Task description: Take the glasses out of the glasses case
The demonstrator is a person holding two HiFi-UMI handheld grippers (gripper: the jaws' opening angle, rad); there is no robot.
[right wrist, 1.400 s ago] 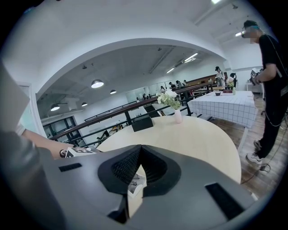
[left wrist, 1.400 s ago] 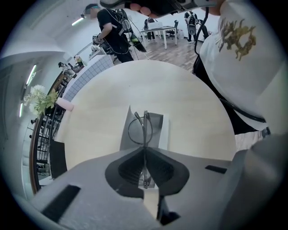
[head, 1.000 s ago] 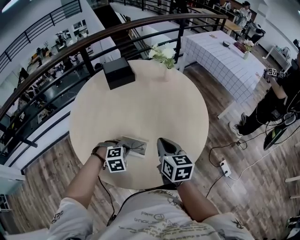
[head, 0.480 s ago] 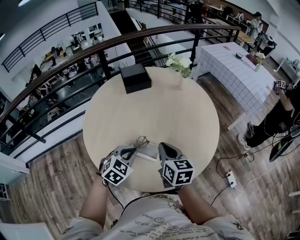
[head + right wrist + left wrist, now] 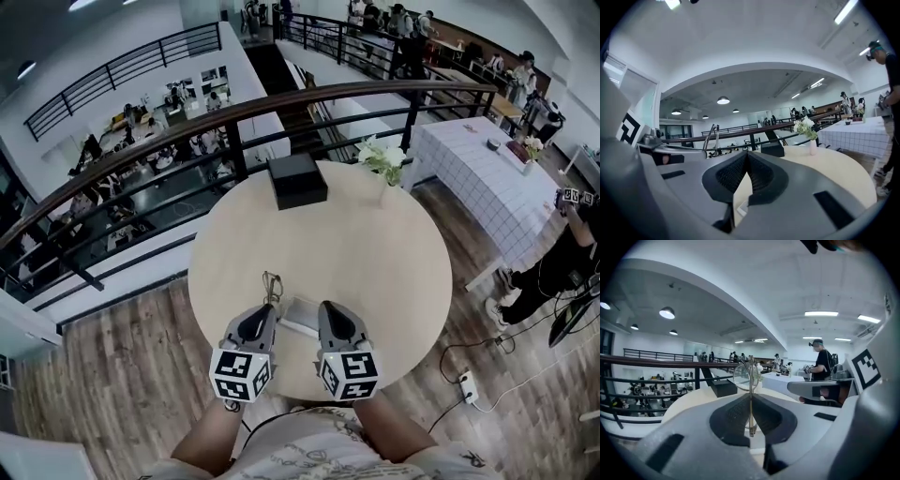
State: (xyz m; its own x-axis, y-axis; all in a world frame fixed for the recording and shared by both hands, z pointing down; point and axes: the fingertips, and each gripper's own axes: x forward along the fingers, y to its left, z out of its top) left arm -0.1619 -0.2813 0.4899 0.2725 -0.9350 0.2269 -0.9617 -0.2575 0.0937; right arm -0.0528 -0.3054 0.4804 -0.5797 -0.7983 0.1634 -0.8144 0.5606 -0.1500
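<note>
Thin wire-framed glasses [image 5: 272, 285] stick up from my left gripper [image 5: 264, 313], which is shut on them. In the left gripper view one round lens [image 5: 745, 376] stands above the closed jaws and a temple arm [image 5: 751, 413] hangs down between them. The pale glasses case [image 5: 301, 317] lies on the round table [image 5: 375, 253] between the two grippers. My right gripper [image 5: 328, 309] sits just right of the case, its jaws shut tip to tip [image 5: 746, 153] with nothing seen between them. The right gripper view shows the glasses [image 5: 711, 134] off to the left.
A black box [image 5: 297, 180] rests at the table's far edge, and a small vase of white flowers [image 5: 384, 161] stands to its right. A dark railing [image 5: 141, 141] curves behind the table. A checked-cloth table [image 5: 487, 178] and a seated person [image 5: 562, 253] are to the right.
My left gripper has pulled the glasses up and away from the case towards the left. The right gripper has stayed beside the case. The head view has shifted.
</note>
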